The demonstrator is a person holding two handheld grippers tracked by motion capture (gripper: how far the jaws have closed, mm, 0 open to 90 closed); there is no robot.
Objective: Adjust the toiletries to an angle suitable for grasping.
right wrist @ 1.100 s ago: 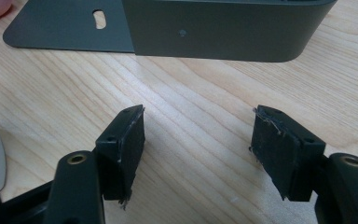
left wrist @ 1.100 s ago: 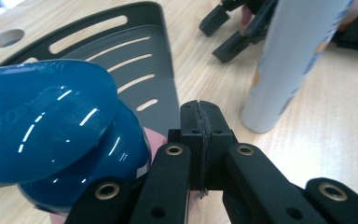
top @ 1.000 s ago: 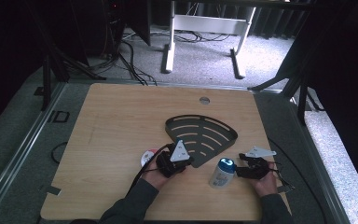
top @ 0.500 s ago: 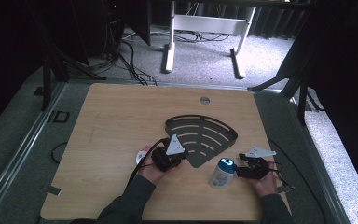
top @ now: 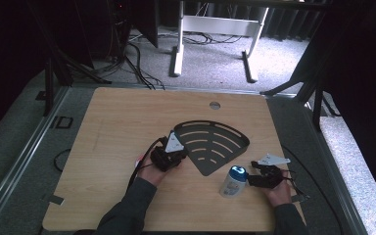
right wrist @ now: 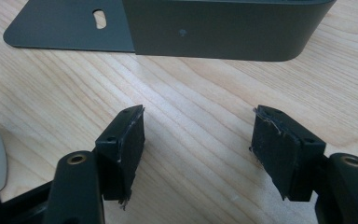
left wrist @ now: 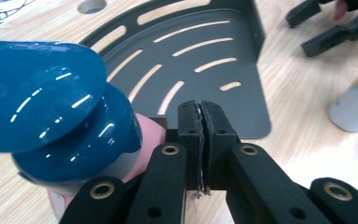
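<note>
A dark fan-shaped metal tray [top: 214, 143] with slots lies on the wooden table [top: 117, 127]. My left gripper [top: 174, 152] sits at the tray's near left edge, its jaws [left wrist: 200, 112] pressed together with nothing between them. A pink bottle with a blue cap [left wrist: 51, 116] stands close beside the left jaw, outside the grip. My right gripper [top: 253, 172] rests near the table's front right, open and empty [right wrist: 198, 135], facing the tray's wall [right wrist: 223, 28]. A white bottle with a blue cap [top: 233, 181] stands just left of it.
A round cable hole [top: 215, 105] sits near the table's far edge. Cables trail from both grippers across the front of the table. A white desk frame [top: 215, 29] and floor cables lie beyond the table.
My left hand has slid a little to the left and away from me along the tray's edge. The right hand and the white bottle have stayed put.
</note>
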